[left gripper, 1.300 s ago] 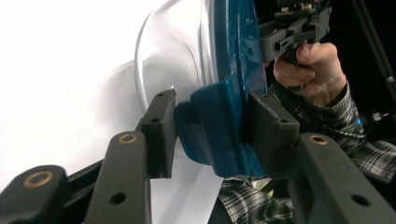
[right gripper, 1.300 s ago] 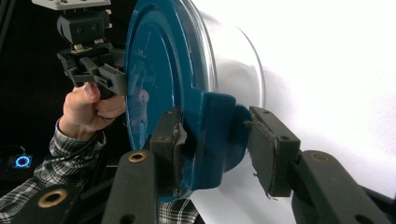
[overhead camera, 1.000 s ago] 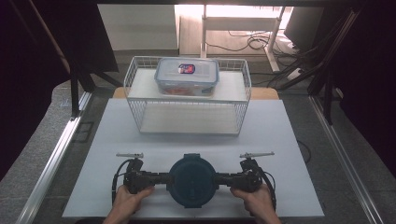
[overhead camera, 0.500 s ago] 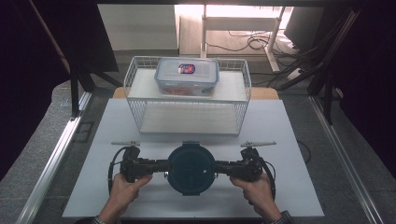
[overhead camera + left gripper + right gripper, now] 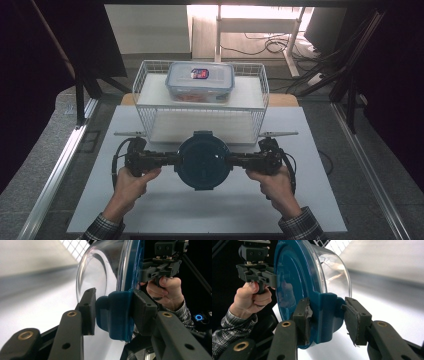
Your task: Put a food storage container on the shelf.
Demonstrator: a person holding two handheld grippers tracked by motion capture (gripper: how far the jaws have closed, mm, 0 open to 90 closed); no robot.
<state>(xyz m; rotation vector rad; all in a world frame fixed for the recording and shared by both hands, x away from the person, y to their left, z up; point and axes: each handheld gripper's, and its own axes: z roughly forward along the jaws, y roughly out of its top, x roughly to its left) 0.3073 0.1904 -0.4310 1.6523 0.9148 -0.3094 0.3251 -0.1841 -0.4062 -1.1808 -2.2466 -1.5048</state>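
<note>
Both hands are holding a round clear container with a blue lid (image 5: 204, 160) up off the white table (image 5: 165, 210), just in front of the wire basket (image 5: 260, 100), and the person is gripping it from either side. The left gripper (image 5: 170, 159) is clamping its jaws on the blue latch tab on that side, and in the left gripper view (image 5: 112, 312) the tab is sitting squarely between the two pads, one pad pressing the lid side, the other the underside. The right gripper (image 5: 237, 160) is doing the same on the opposite tab, and its own view (image 5: 325, 317) is showing one pad flat against the lid face, while the far pad is looking slightly clear of the tab, so that contact is hard to judge. From above, the lid is covering the bowl entirely, so whatever is inside is staying hidden; the gripper views are showing clear wall but nothing readable within. Back in the basket, a rectangular lidded box (image 5: 200, 80) is resting on the shelf, its contents a reddish blur. The person's plaid cuffs are being cut off at the bottom edge.
</note>
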